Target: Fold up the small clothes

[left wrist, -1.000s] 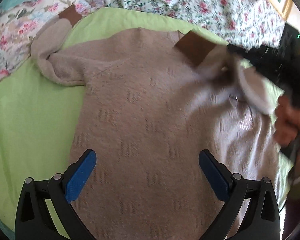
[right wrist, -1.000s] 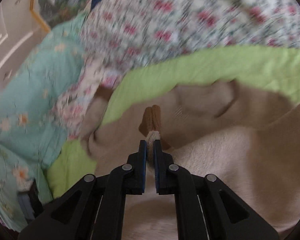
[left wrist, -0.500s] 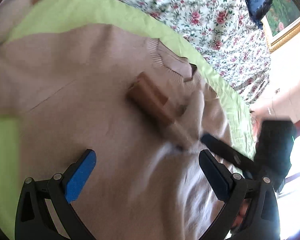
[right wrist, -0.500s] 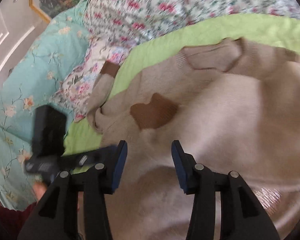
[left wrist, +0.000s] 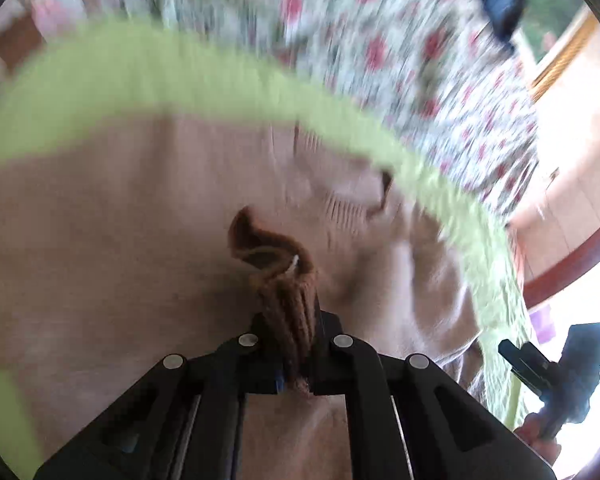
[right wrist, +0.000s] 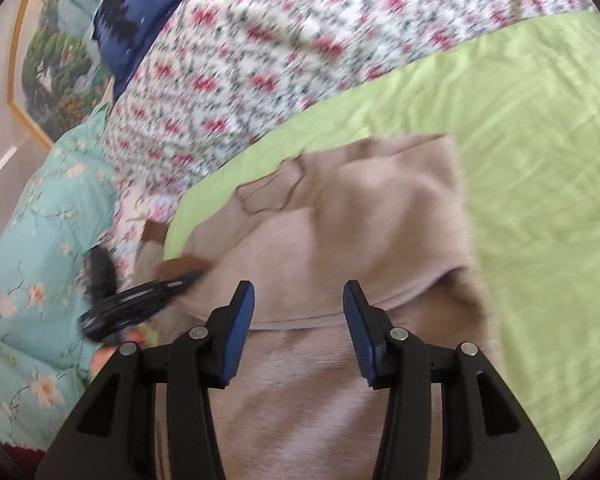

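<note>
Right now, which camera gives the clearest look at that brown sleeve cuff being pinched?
The left wrist view: the brown cuff sits centred, clamped in the left gripper, its ribbing visible. The right wrist view shows it only as a small blurred brown patch by the left gripper's tips, far to the left; the right gripper hangs open.

The sweater (right wrist: 340, 240) is soft, matt beige knit, its brown cuff (left wrist: 284, 280) coarser and ribbed. The green sheet (right wrist: 520, 160) beneath is smooth, lightly creased cloth. The right gripper (right wrist: 299, 336) has matt black plastic arms and ridged blue pads (right wrist: 240, 332).
</note>
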### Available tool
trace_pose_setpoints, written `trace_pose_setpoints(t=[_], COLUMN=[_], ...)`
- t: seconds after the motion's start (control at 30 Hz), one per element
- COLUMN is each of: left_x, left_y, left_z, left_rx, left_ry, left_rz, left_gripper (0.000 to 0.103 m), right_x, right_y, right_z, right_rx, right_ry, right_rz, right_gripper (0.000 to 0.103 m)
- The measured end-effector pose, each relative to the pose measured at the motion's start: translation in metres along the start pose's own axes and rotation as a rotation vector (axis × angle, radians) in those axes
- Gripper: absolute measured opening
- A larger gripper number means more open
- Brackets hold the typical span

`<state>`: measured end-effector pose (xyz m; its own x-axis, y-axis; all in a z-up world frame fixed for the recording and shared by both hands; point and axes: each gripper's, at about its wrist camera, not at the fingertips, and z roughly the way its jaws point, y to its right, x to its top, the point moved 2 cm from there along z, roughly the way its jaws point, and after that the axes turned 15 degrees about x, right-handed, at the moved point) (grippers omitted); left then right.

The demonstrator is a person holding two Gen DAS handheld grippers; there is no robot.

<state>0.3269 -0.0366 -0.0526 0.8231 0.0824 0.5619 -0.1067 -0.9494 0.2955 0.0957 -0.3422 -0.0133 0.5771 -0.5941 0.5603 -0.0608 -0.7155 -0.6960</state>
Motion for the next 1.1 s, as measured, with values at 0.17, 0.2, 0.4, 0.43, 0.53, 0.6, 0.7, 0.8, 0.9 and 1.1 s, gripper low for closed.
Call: trace_pose_setpoints(t=[0.17,0.2,0.4,0.43,0.53,0.6,0.7,0.8,0.9,1.1], left_x=[-0.009,-0.011,-0.014,-0.014,-0.016,-0.017,-0.012,-0.005,-0.009,-0.019], left_y=[-0.041,-0.046,-0.035,-0.038,-0.050,-0.052,-0.039,-0.033,-0.036,-0.049], left_z=[-0.001,0.007,0.023,0.020,0.011,0.003,-0.013,-0.029,-0.005,0.005], left_rx=[-0.002,-0.017,0.001,0.018,0.014,0.035,0.049,0.046,0.106,0.131], left_ry=[-0.033,-0.072,-0.078,-0.060,-0.015,0.017,0.074,0.163,0.095,0.039], left_rz=[-0.047,-0.050,0.044,0.050,-0.012,-0.004,0.037,0.039,0.042,0.004], left_gripper=[0.024,0.030,0.020,0.005,0.005,0.005,0.005,0.006,0.006,0.013], right_x=[0.009,0.011,0.029,0.034,0.044,0.045,0.047,0.053,0.048,0.043], right_y=[0.025,0.030,0.056,0.063,0.084,0.095,0.092,0.086,0.095,0.069], right_z=[-0.014,-0.015,0.001,0.007,0.029,0.045,0.056,0.040,0.041,0.027], right_rx=[-0.078,-0.093,-0.210,-0.239,-0.289,-0.296,-0.273,-0.308,-0.334,-0.454], right_ry=[0.021,0.020,0.001,-0.006,-0.060,-0.115,-0.156,-0.097,-0.106,-0.040], right_rz=[0.029,0.034,0.040,0.041,0.052,0.069,0.039,0.000,0.019,-0.055], right_gripper=[0.048,0.048,0.052,0.053,0.054,0.054,0.009,0.009,0.009,0.016])
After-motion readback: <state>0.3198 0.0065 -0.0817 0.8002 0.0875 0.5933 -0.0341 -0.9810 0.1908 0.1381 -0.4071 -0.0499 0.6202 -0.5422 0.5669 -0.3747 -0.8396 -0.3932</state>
